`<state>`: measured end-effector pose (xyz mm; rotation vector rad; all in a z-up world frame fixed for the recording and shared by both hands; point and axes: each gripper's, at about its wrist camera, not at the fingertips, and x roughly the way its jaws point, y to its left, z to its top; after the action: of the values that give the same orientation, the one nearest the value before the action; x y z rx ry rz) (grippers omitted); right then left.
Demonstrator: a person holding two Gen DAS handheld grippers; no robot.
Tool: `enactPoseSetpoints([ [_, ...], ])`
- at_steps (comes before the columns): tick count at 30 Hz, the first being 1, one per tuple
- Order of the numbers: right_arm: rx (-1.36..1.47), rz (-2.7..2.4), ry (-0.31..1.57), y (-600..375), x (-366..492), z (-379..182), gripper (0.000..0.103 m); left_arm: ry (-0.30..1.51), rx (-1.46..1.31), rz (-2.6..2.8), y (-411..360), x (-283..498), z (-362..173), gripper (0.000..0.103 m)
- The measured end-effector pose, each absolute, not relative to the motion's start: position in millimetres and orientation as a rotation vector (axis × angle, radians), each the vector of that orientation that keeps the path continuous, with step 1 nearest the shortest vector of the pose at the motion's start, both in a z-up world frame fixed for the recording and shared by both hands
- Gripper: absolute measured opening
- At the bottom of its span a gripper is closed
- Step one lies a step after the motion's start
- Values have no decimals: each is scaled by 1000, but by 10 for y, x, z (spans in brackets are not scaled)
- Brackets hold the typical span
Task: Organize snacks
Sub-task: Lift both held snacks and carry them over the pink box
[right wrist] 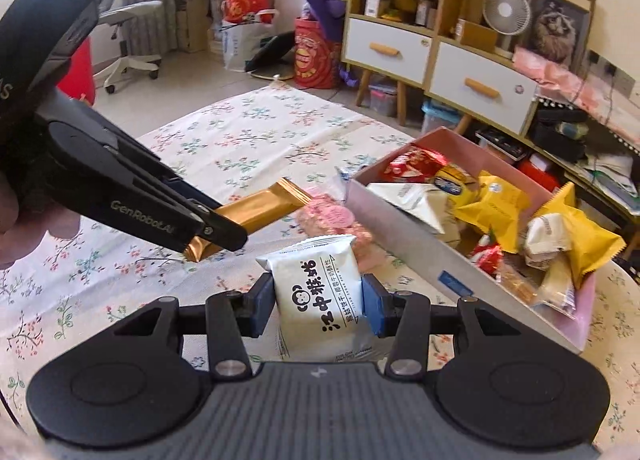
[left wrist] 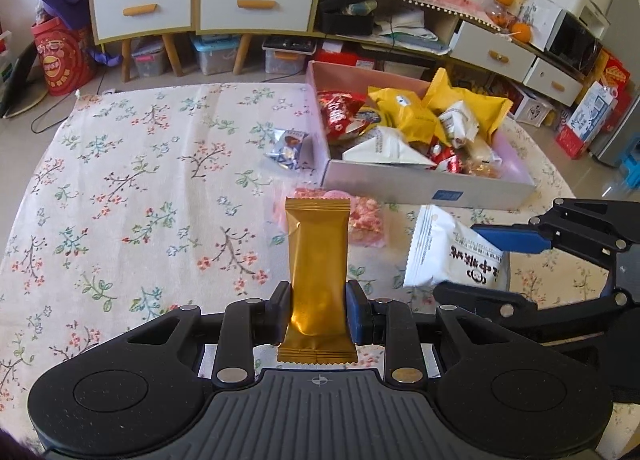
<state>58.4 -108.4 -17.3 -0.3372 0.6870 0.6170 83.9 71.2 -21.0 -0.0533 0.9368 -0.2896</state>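
Both grippers carry a snack packet toward the pink box of snacks.

Left wrist view: the left gripper (left wrist: pixel 318 310) pinches a gold packet (left wrist: pixel 317 256) near its lower end, held upright above the floral cloth (left wrist: pixel 132 179); the pink box (left wrist: pixel 424 179) lies ahead and to the right, and a pink-speckled packet (left wrist: pixel 366 221) and a blue-and-silver packet (left wrist: pixel 289 147) lie on the cloth just beside its near-left corner. Right wrist view: the right gripper (right wrist: pixel 318 308) pinches a white packet (right wrist: pixel 320 292) across its width, near the box's long near wall (right wrist: pixel 424 248). The step in hand appears to be transport; the next move calls for carrying each packet over the wall before the fingers spread.
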Motion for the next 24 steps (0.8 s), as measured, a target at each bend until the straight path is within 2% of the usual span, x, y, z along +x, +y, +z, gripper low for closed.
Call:
enactPoseSetpoints([
  [13,-204,460,664,-1447,867,-7,43,862,-112,-333,395,1053,79,26],
  [24,-103,362,618,-1681,1154,58,43,795,-42,-346,2,1530,214,26],
])
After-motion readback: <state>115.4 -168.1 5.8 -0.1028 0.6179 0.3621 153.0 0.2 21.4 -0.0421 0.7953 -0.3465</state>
